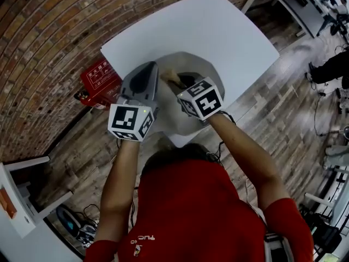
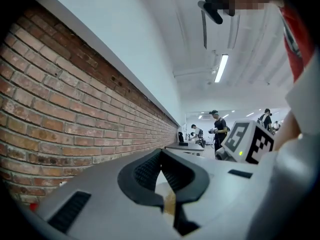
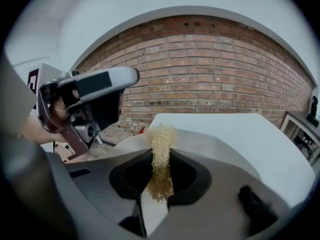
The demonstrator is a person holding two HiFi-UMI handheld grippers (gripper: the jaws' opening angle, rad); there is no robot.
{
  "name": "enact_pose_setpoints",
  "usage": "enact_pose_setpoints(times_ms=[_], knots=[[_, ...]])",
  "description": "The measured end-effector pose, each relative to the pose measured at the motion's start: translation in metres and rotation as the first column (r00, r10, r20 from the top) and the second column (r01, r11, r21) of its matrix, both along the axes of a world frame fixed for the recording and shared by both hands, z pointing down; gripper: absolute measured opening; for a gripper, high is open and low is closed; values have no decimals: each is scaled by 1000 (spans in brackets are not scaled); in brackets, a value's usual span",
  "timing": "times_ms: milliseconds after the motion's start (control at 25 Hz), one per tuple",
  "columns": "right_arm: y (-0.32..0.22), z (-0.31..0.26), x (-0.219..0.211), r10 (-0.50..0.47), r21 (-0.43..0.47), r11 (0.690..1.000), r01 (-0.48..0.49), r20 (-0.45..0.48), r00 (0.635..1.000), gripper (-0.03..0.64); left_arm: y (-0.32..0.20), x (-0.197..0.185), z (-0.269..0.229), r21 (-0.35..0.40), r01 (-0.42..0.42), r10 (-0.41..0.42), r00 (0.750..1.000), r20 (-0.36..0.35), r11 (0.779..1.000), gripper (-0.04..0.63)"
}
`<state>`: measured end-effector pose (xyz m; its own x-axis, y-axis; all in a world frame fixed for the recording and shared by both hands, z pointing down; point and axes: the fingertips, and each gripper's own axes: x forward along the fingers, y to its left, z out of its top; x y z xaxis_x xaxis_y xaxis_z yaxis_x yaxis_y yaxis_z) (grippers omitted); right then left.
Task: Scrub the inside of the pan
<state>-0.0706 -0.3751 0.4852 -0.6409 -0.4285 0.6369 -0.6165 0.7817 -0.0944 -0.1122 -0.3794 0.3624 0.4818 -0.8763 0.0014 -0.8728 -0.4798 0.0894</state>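
The right hand-held gripper point(image 3: 161, 156) is clenched on a tuft of straw-coloured scrubbing fibre point(image 3: 161, 136). At its 9 o'clock, the left hand-held gripper point(image 1: 151, 69) has its jaws pressed together. Beneath both lies the pale grey pan point(image 1: 203, 72), on the white counter point(image 1: 218, 31).

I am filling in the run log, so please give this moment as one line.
left gripper: shut, nothing held | right gripper: shut on tan scrubber, over pan | scrubber-pan contact: cannot tell
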Motion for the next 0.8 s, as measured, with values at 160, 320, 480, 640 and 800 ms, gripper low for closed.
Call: enact_pose_setpoints(times_ms=[160, 320, 480, 640, 800], knots=[[1, 35, -1, -13, -96, 995, 4, -95, 995, 87, -6, -10, -1, 4, 22, -22, 1000, -8, 1000, 14], [11, 62, -6, -60, -159, 987, 31, -183, 981, 87, -8, -18, -1, 1, 41, -41, 999, -3, 999, 14], [13, 77, -16, -97, -186, 981, 54, -228, 969, 87, -12, -22, 4, -9, 46, -46, 999, 4, 999, 14], [18, 91, -18, -136, -225, 971, 75, -266, 954, 87, -14, -24, 7, -15, 51, -51, 999, 7, 999, 14], [8, 101, 1, -112, -228, 973, 37, -329, 938, 87, -14, -25, 7, -15, 55, -55, 998, 7, 998, 14]])
